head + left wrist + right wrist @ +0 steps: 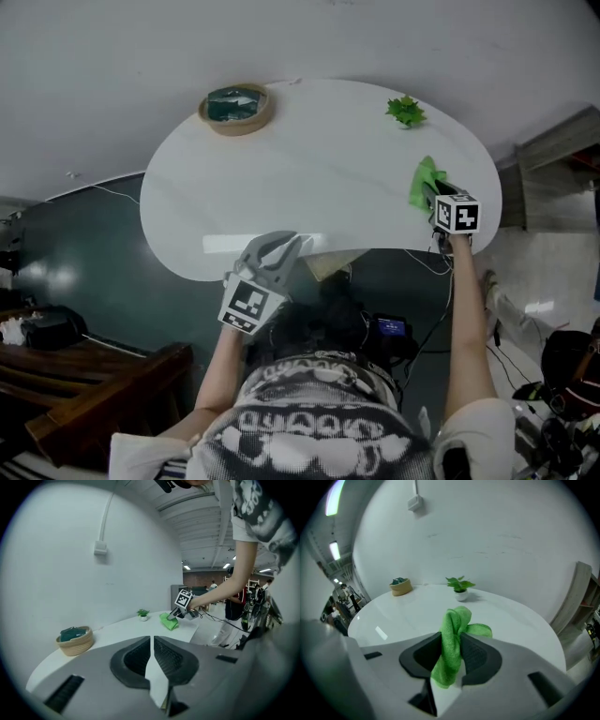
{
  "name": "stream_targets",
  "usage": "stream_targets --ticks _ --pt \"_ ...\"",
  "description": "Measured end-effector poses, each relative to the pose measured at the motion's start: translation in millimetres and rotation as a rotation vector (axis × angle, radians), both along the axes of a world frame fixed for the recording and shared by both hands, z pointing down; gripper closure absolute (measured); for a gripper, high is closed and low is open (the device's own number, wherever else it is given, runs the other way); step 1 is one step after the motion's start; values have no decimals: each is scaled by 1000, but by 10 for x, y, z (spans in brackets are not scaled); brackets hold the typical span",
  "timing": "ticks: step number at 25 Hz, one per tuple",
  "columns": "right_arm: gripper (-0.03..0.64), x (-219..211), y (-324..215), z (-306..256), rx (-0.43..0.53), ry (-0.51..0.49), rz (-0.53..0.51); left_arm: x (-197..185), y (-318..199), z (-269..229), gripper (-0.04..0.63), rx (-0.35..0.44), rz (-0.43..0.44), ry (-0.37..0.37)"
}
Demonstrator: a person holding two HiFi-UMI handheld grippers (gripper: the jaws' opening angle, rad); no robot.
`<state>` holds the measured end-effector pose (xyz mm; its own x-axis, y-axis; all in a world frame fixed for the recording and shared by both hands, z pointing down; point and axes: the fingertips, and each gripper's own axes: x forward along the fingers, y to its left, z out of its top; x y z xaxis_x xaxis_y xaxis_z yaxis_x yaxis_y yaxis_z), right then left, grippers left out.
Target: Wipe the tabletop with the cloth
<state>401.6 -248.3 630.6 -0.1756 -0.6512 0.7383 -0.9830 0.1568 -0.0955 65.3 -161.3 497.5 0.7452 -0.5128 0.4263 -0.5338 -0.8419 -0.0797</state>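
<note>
A bright green cloth (424,181) is pinched in my right gripper (437,194) at the right side of the white oval tabletop (309,178). In the right gripper view the cloth (453,639) bunches up between the shut jaws and spills forward over the table (417,613). My left gripper (277,251) hovers at the table's near edge, its jaws shut with nothing between them. From the left gripper view the cloth (169,621) and right gripper (180,612) show far across the table.
A woven basket (236,108) with a dark folded cloth sits at the table's far left. A small potted plant (405,112) stands at the far right. Dark floor, a wooden bench (84,384) and cables lie below the near edge.
</note>
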Motion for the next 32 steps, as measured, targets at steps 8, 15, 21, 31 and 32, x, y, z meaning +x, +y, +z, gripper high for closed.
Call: stream_targets --ticks 8,15,21,31,32 --pt "494 -1964 -217 -152 29 -41 -213 -1334 247 -9 572 14 -132 -5" --pt "494 -3756 -190 -139 33 -83 -393 -2512 526 4 572 31 -260 -13" --pt "494 -5210 -2 -64 17 -128 -542 -3394 844 98 572 17 -367 -22" --pt "494 -6986 512 134 -50 -215 -775 -4158 1175 240 572 -13 -540 -15" --pt "494 -7090 576 163 -60 -224 -788 -4181 1190 243 572 -15 -547 -14"
